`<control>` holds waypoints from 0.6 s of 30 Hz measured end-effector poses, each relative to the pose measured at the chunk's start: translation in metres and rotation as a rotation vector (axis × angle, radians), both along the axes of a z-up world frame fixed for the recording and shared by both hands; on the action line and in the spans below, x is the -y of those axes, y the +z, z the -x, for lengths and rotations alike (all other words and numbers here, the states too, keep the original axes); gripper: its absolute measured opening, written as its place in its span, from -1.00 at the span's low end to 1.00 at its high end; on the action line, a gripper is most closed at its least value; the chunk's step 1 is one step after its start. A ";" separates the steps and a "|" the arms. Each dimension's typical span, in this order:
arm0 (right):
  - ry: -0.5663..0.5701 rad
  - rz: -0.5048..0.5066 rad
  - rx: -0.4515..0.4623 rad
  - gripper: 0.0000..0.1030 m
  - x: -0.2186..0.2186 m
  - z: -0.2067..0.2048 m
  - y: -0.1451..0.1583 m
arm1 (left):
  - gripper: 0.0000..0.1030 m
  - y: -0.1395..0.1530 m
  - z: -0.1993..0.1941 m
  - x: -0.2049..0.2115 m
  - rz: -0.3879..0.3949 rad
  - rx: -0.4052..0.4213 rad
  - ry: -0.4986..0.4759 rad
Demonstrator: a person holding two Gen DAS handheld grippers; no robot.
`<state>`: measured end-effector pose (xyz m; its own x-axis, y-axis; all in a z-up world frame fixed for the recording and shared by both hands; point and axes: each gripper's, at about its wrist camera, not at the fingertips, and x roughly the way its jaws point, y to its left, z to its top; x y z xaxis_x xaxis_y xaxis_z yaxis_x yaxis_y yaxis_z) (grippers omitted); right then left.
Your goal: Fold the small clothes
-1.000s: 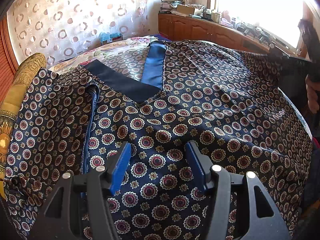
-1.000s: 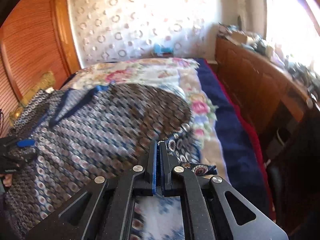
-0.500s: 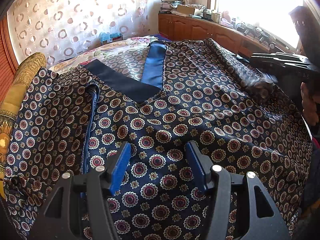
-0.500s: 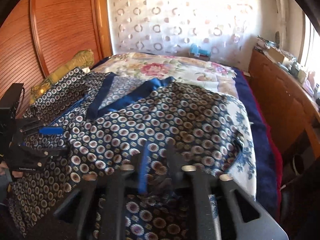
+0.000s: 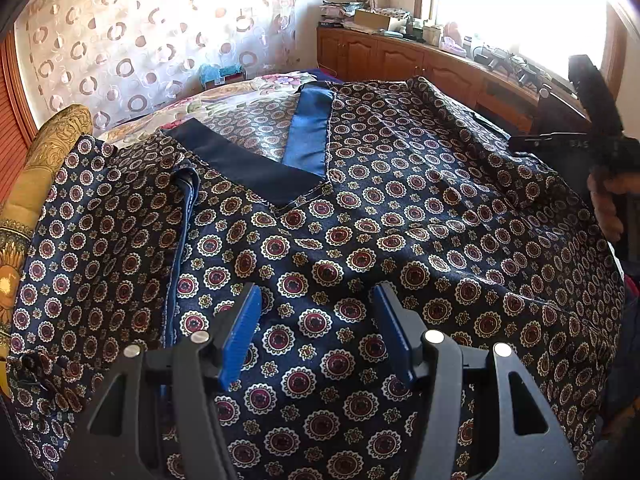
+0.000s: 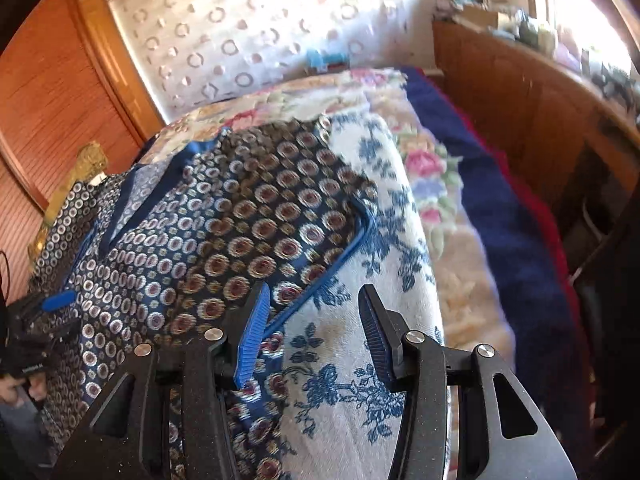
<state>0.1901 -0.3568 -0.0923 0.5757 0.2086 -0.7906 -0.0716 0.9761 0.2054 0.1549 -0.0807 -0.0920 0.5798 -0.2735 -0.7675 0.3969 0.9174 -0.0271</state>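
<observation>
A navy garment (image 5: 400, 208) with a round medallion print and a blue V-neck band (image 5: 248, 168) lies spread over the bed. My left gripper (image 5: 316, 320) hovers open over its lower front with only flat cloth beneath the pads. In the right wrist view my right gripper (image 6: 314, 320) has its jaws opening over the garment's blue-piped edge (image 6: 320, 276). Nothing is pinched between them. That edge runs by the left finger (image 6: 252, 332). A fold of the garment (image 5: 480, 148) lies turned in on the right side. A hand holds the right gripper (image 5: 524, 144) at that edge.
The floral bedspread (image 6: 360, 380) shows beyond the garment, with a dark blue blanket (image 6: 500, 220) further right. A wooden cabinet (image 6: 520, 100) with clutter on top runs along the right wall. A gold bolster (image 5: 44, 168) lies at the left, by a wooden wardrobe (image 6: 60, 100).
The right gripper was shut on the garment's right edge, carried it inward, then let go. Its jaws now stand apart and the fold lies on the garment. The left gripper has not moved.
</observation>
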 end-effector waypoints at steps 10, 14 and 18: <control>0.059 0.035 -0.003 -0.94 -0.019 -0.021 -0.005 | 0.13 0.000 0.000 0.000 0.000 0.000 0.000; 0.101 0.047 0.036 -0.99 -0.033 -0.029 0.010 | 0.13 0.000 0.000 0.000 0.000 0.000 0.000; 0.176 0.058 0.104 -0.99 -0.065 -0.034 0.035 | 0.14 0.000 0.000 0.000 0.001 0.000 0.001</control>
